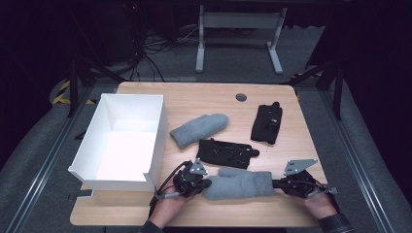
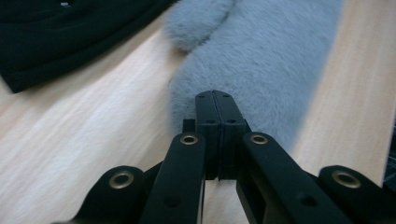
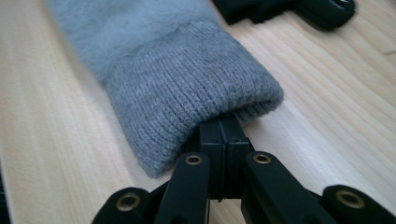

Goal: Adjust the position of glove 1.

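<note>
The near grey mitten [image 1: 240, 183] is lying left-right between both closed grippers: left gripper [image 1: 206, 184] pinching its fingertip end, right gripper [image 1: 275, 184] pinching its cuff.

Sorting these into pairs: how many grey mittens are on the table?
2. One grey mitten lies mid-table, right of the white box. The other grey mitten lies at the near edge between the left gripper and right gripper. The box's inside looks empty.
</note>
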`<state>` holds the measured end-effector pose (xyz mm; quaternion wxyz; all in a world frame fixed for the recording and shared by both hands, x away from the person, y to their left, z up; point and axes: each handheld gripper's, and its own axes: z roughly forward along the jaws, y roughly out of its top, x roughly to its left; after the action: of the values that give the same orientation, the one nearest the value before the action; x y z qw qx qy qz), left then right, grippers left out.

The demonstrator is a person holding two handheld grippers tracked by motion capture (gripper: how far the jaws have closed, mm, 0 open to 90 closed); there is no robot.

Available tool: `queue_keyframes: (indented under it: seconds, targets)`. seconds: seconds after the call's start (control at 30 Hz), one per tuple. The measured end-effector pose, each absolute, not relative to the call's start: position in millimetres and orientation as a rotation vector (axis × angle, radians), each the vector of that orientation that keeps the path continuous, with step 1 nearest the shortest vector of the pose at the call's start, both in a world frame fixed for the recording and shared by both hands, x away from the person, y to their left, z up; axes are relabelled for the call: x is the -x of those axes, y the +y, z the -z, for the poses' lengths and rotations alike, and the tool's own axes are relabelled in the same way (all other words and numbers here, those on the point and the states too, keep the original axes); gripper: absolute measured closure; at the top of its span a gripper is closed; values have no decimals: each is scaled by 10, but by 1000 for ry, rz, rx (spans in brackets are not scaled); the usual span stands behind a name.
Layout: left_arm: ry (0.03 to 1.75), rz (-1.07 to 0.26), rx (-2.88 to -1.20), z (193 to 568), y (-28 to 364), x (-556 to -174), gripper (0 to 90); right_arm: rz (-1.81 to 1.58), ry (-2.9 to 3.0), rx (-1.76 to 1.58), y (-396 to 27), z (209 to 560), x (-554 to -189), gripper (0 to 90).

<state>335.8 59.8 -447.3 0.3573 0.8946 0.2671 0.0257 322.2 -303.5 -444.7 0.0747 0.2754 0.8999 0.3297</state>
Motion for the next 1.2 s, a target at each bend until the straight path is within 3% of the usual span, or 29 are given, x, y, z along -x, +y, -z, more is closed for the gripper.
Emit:
queue_keyframes:
  seconds: [0.27,0.63,1.0,1.2]
  targets:
    - [734,-127,-2280,4429,628,-3452,900,-1014,2771,-714,-2850,4460,-3121,900]
    - [679,-66,-2250,4310,684,-3141,900,-1067,2628,-816,-3133,4276,-3325,900]
    - [642,11,-2319,4457,523,-3031,900,-1125,2684,-691,-2531,4269,-3671,900]
    - [647,16,-2336,4497,476,-3087,900,-1030,2779,-651,-2293,4429,-3790,900]
